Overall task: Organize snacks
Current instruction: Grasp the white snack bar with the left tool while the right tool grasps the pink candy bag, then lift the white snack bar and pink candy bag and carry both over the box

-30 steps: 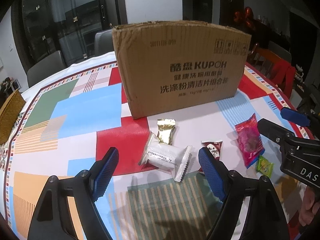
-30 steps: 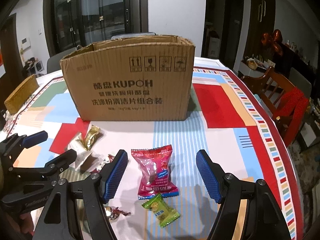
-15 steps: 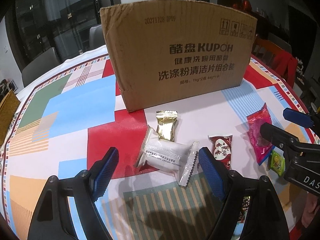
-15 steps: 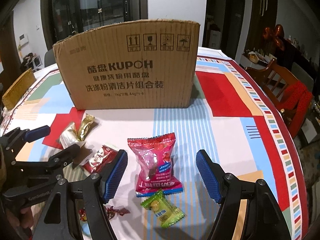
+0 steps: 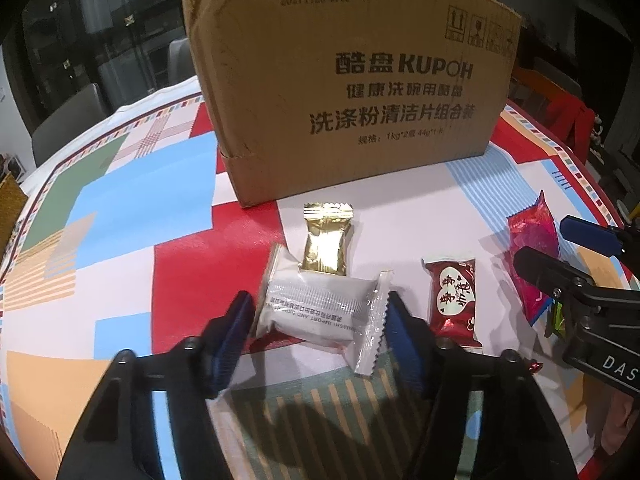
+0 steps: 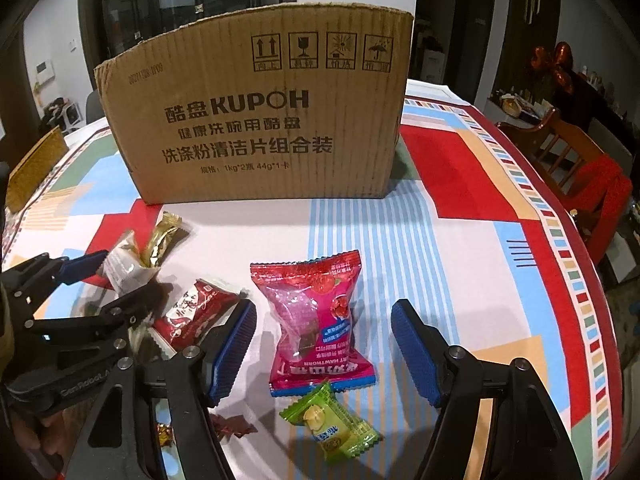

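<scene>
- Two grippers are lowered over snacks scattered on the patterned tablecloth [image 6: 460,208], in front of the cardboard box [image 6: 260,120].
- Left gripper [image 5: 316,316]: jaws have just been closing, now narrow around the white snack packet [image 5: 316,308]; whether the pads press on it cannot be told.
- Right gripper [image 6: 324,344]: jaws wide, straddling the red hawthorn packet [image 6: 316,320] without contact.
- Handling, as judged: packets are light, soft and crinkly with slippery film; take hold across the padded middle, not the crimped end seals.
- Box interior is not visible; contents cannot be told.
- Gold packet [image 5: 326,244] touches the white packet's far edge.
</scene>
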